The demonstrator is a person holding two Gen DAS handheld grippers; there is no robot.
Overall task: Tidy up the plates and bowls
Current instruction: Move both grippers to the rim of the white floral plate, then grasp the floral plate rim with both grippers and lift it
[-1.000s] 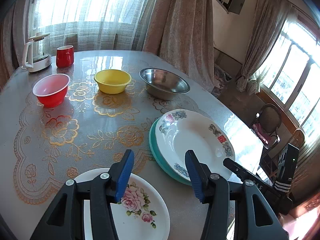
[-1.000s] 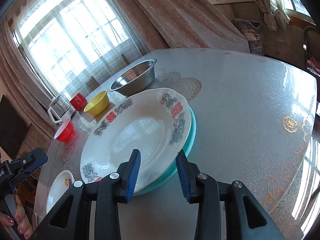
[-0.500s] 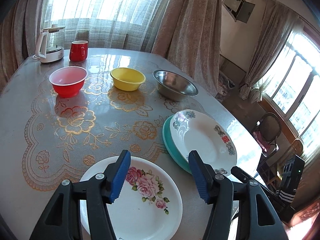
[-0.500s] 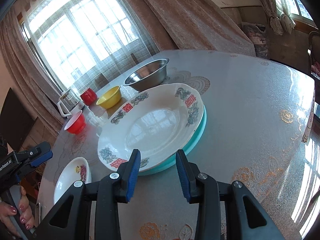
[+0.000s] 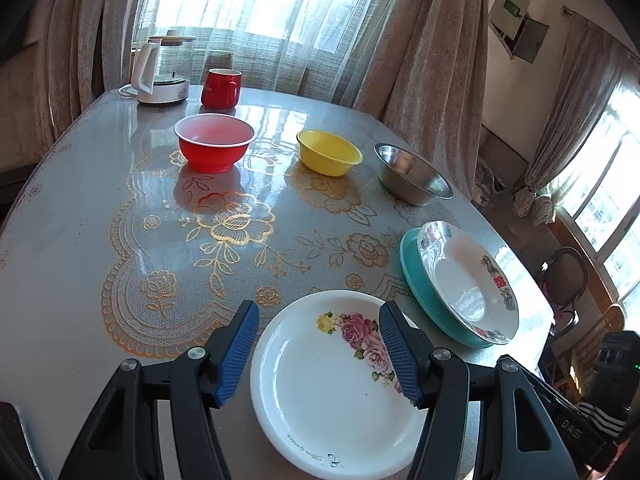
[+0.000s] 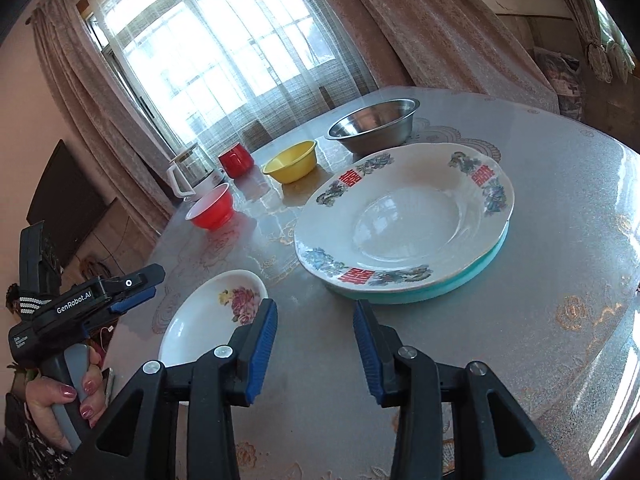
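A white rose plate [image 5: 332,384] lies at the table's near edge; it also shows in the right wrist view [image 6: 208,320]. My left gripper [image 5: 318,332] is open above it, one finger on each side, not touching. A white patterned deep plate [image 6: 404,216] sits stacked on a teal plate [image 6: 476,276]; the stack shows at the right in the left wrist view [image 5: 464,284]. My right gripper [image 6: 314,320] is open and empty just in front of that stack. A red bowl [image 5: 215,142], a yellow bowl [image 5: 329,153] and a steel bowl [image 5: 412,174] stand in a row farther back.
A red mug [image 5: 221,88] and a glass kettle [image 5: 162,74] stand at the table's far edge by the curtained window. A gold floral mat [image 5: 232,232] covers the table's middle. The table edge drops off to the right, with chairs [image 5: 564,276] beyond.
Both grippers have pulled back toward the near edge. The left gripper has shifted left and now frames the rose plate. The right gripper has drawn away from the stacked plates.
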